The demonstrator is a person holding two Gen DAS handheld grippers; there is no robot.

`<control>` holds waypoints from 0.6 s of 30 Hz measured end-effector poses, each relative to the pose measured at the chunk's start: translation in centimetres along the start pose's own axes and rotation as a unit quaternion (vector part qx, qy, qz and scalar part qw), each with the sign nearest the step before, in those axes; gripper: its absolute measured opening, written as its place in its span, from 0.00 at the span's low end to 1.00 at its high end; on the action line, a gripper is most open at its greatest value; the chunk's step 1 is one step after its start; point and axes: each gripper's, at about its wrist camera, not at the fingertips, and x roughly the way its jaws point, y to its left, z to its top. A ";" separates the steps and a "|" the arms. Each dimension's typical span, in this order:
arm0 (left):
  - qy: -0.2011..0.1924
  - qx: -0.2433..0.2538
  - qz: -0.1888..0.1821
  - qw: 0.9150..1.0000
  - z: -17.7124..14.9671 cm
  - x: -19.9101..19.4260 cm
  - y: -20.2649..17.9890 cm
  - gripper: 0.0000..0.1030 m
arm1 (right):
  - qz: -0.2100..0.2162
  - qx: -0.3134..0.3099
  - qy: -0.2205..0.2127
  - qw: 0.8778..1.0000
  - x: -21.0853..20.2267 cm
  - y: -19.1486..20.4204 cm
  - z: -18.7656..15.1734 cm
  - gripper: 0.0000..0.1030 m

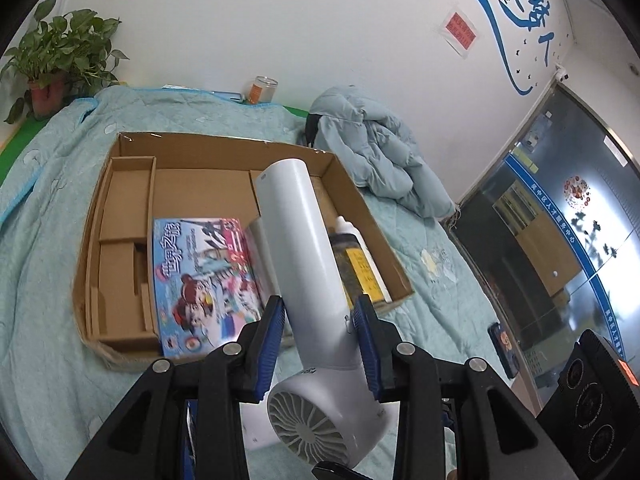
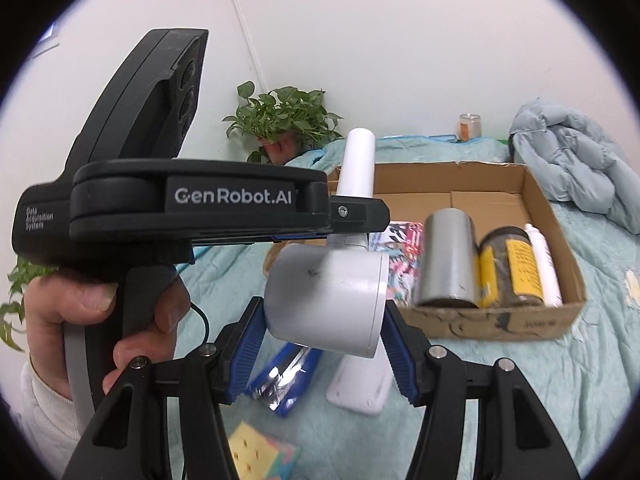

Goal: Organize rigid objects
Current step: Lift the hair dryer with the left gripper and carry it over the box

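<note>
My left gripper [image 1: 318,316] is shut on the handle of a white hair dryer [image 1: 304,248], held above the bed in front of a cardboard box [image 1: 132,200]. In the right wrist view the dryer's barrel [image 2: 328,300] sits between the fingers of my right gripper [image 2: 324,340], whose jaws stand wide around it; whether the pads touch it I cannot tell. The left gripper's body [image 2: 192,204] fills the left of that view. The box [image 2: 552,216] holds a colourful game box [image 1: 204,284], a silver can [image 2: 448,260], a yellow-labelled jar [image 2: 508,268] and a white bottle [image 2: 544,268].
A teal quilt [image 1: 48,240] covers the bed. A blue jacket [image 1: 380,152] lies beyond the box. On the quilt lie a white object [image 2: 360,384], a blue packet [image 2: 280,380] and a yellow block [image 2: 256,452]. A potted plant [image 1: 52,64] and a candle jar [image 1: 262,90] stand by the wall.
</note>
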 end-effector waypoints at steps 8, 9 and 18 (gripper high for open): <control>0.030 -0.021 0.006 0.999 2.6 4.7 6.0 0.32 | 0.008 0.027 0.047 0.998 6.6 -1.3 1.8 0.55; 0.036 -0.026 0.006 0.999 2.5 5.4 6.9 0.32 | 0.009 0.030 0.055 0.998 7.4 -1.4 1.9 0.55; 0.077 -0.074 -0.003 0.994 1.7 10.8 13.4 0.32 | 0.016 0.054 0.116 0.992 13.4 -2.7 1.3 0.55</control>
